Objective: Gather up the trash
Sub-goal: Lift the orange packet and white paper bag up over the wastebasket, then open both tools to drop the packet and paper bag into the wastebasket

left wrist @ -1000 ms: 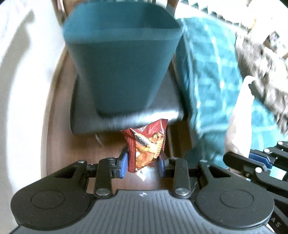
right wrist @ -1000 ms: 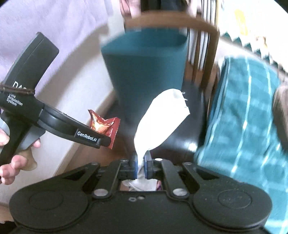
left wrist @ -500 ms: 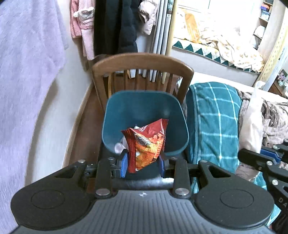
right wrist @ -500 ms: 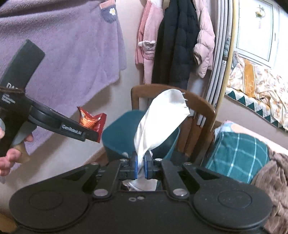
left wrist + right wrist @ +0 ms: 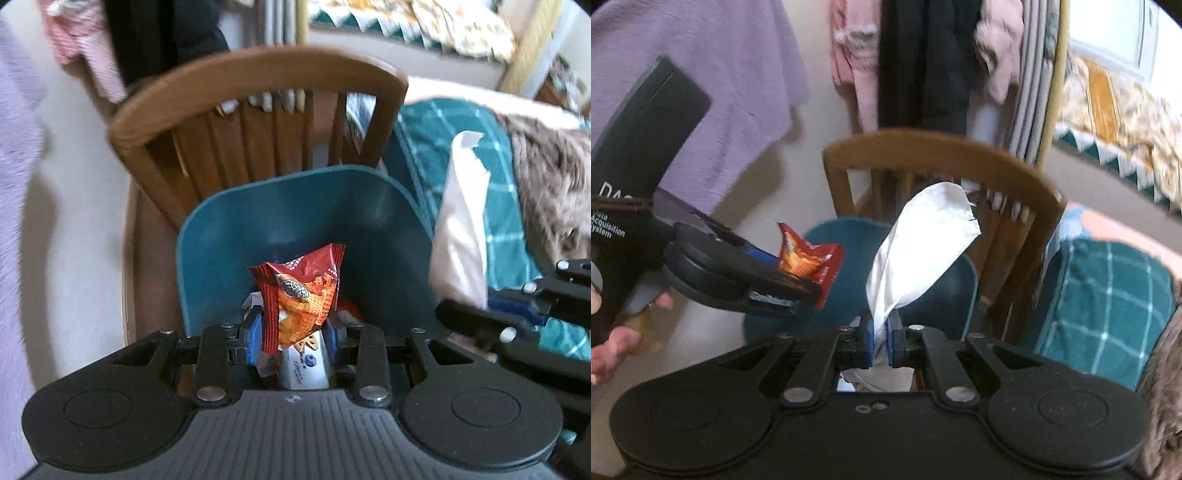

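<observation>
The left gripper [image 5: 293, 334] is clenched on a red snack wrapper [image 5: 301, 295], just above the open teal trash bin [image 5: 295, 206] that stands on a wooden chair [image 5: 258, 92]. The right gripper [image 5: 881, 341] pinches a white tissue [image 5: 923, 251] by its lower end, near the bin. Both things look light, soft and crinkly; I judge a hold at the edge is enough.

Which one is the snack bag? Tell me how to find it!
Find the brown wooden chair with the teal bin on its seat. Right over the bin, the left gripper pinches the snack bag. It is crinkly, red and orange, unlike the plain white wrapper in the right gripper.
</observation>
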Tool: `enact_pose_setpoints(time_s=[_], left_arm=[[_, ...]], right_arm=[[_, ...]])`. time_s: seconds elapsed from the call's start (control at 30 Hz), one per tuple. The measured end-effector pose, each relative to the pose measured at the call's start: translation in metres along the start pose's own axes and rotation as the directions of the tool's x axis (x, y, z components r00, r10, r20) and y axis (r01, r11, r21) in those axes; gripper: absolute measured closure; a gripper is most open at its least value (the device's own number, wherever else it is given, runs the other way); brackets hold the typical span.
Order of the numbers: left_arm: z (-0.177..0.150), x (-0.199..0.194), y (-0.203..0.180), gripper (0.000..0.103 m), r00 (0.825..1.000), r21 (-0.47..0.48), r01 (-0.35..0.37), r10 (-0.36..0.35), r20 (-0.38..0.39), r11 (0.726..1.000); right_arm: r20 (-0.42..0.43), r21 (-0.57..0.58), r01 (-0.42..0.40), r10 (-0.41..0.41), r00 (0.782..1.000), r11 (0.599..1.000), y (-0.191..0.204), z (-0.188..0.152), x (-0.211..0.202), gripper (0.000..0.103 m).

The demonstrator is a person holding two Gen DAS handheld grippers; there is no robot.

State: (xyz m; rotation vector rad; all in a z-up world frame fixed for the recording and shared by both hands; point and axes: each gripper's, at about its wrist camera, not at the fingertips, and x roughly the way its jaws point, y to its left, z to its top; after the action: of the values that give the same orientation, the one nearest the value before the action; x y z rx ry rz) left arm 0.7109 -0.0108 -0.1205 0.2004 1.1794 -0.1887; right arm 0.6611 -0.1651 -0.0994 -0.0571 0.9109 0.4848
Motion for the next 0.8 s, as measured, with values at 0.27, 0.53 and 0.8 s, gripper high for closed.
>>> enact_pose_setpoints(time_s=[0.27,0.53,0.8], left_arm=[[0.016,0.073,-0.011,0.070,0.990,0.130,0.011,0.007,-0.138,0.991],[0.017,0.123,-0.020,0.070,0.969,0.217,0.047,0.007,-0.245,0.975],[0.013,0.152,-0.028,0.070,0.947,0.285,0.050,0.046,-0.318,0.957]], right_arm=[[-0.189,0.008,0.039,-0.037,0.981,0.999,0.007,-0.011,0.078,0.097],[-0.304,0.004,0.065,-0.061,0.951,0.998,0.010,-0.028,0.116,0.096],[-0.348,-0.007,0.067,-0.065,0.935,0.998,0.012,-0.032,0.130,0.085]])
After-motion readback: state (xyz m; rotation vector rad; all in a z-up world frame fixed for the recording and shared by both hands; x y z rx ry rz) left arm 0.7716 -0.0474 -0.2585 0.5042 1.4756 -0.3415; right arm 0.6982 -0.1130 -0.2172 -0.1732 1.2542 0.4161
